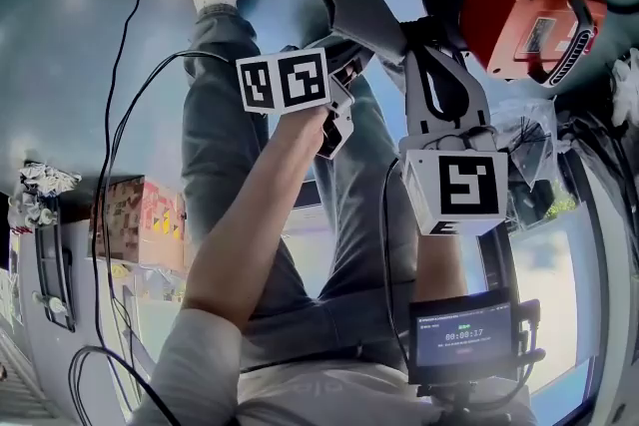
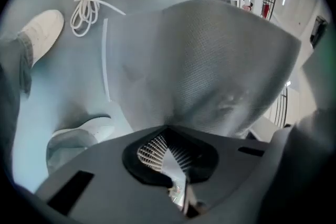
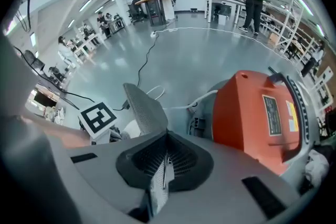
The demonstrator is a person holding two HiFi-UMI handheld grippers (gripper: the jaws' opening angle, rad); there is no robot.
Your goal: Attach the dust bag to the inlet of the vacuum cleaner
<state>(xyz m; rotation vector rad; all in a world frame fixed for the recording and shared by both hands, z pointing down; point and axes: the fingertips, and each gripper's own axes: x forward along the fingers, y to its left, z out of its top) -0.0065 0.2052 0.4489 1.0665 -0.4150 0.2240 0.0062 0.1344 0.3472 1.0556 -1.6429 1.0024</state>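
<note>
- Grey mesh cloth makes up the dust bag [image 2: 210, 60]. It is held up in the air just beside the orange vacuum cleaner [image 3: 257, 113].
- The left hand-held gripper [image 2: 170, 165] is pinched tight on one edge of the bag, on the side away from the vacuum cleaner.
- The right hand-held gripper [image 3: 161, 170] is also closed on the bag's cloth, on the side nearer the vacuum cleaner.
- The vacuum cleaner sits on the floor [image 3: 173, 55]. In the right gripper view there is a gap between it and the bag.
- Done so far, I think: the bag is picked up and held by two edges.
- Left to do: bring the bag's mouth to the inlet on the vacuum cleaner and push it on.
- I cannot tell for sure which part is the inlet. It may be the grey piece on the vacuum cleaner's side that faces the bag.
</note>
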